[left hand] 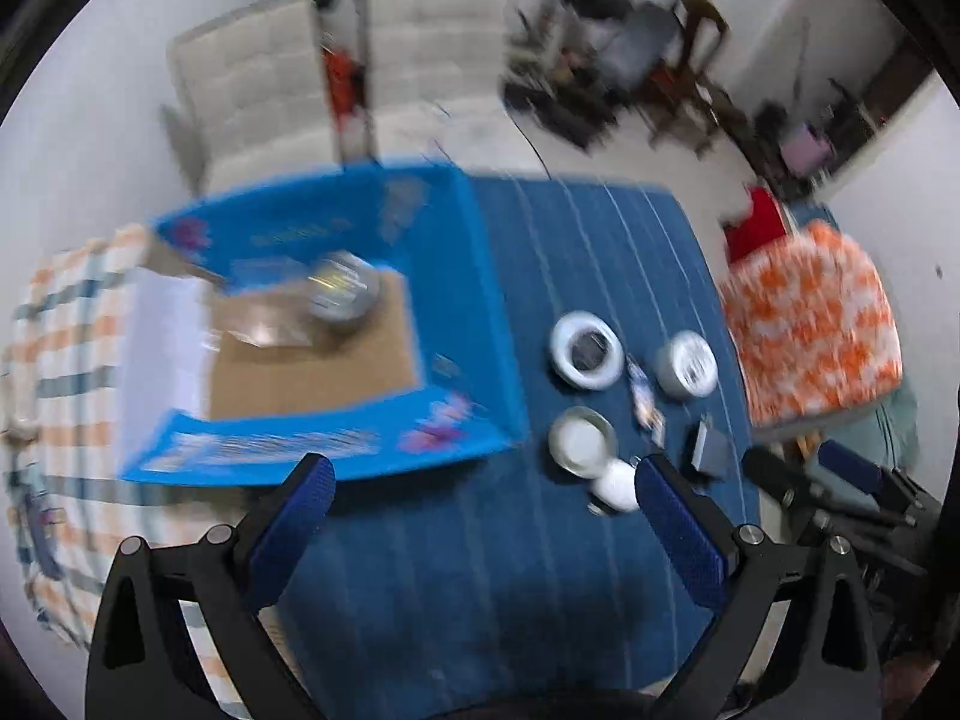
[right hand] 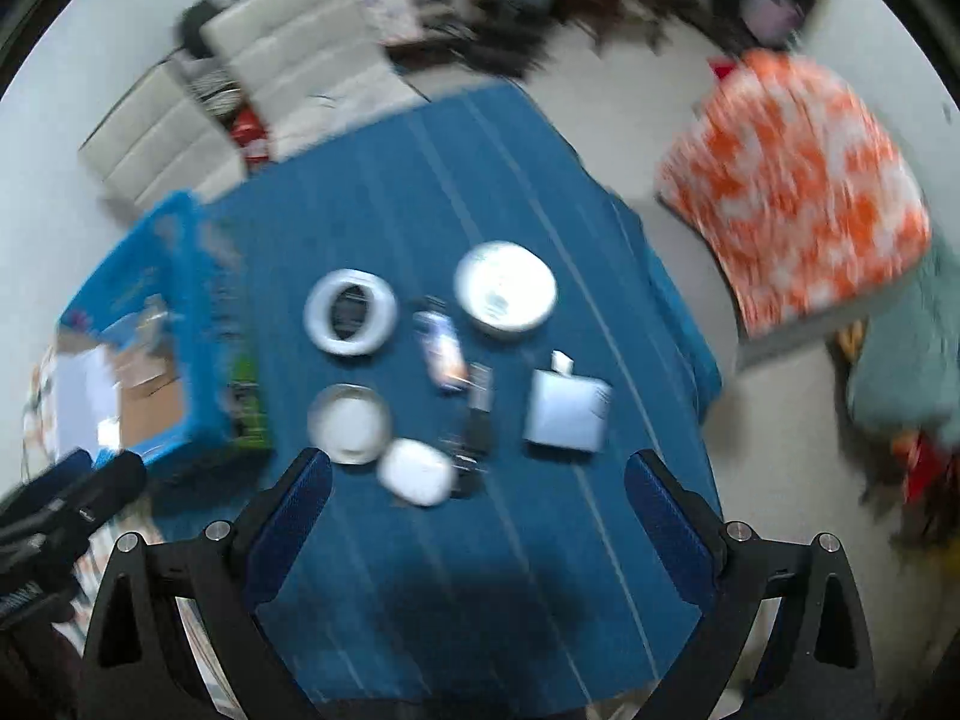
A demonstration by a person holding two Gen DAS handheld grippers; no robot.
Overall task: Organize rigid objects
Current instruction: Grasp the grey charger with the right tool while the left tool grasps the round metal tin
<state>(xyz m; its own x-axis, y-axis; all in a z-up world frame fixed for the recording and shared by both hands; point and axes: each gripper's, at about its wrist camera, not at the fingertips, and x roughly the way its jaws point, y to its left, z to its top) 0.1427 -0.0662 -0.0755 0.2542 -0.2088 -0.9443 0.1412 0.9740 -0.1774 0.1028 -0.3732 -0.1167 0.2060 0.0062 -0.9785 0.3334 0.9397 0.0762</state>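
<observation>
Both views are motion-blurred. On the blue striped cloth lie a white ring-shaped roll, a round white tin, a shallow round dish, a white rounded case, a small tube, dark small items and a grey-blue flat pouch. The open blue cardboard box holds a shiny round can. My left gripper is open and empty, high above the cloth. My right gripper is open and empty above the near items.
An orange-and-white patterned cushion sits right of the table. White chairs stand behind. A checked cloth lies left of the box. The other gripper shows at each view's edge.
</observation>
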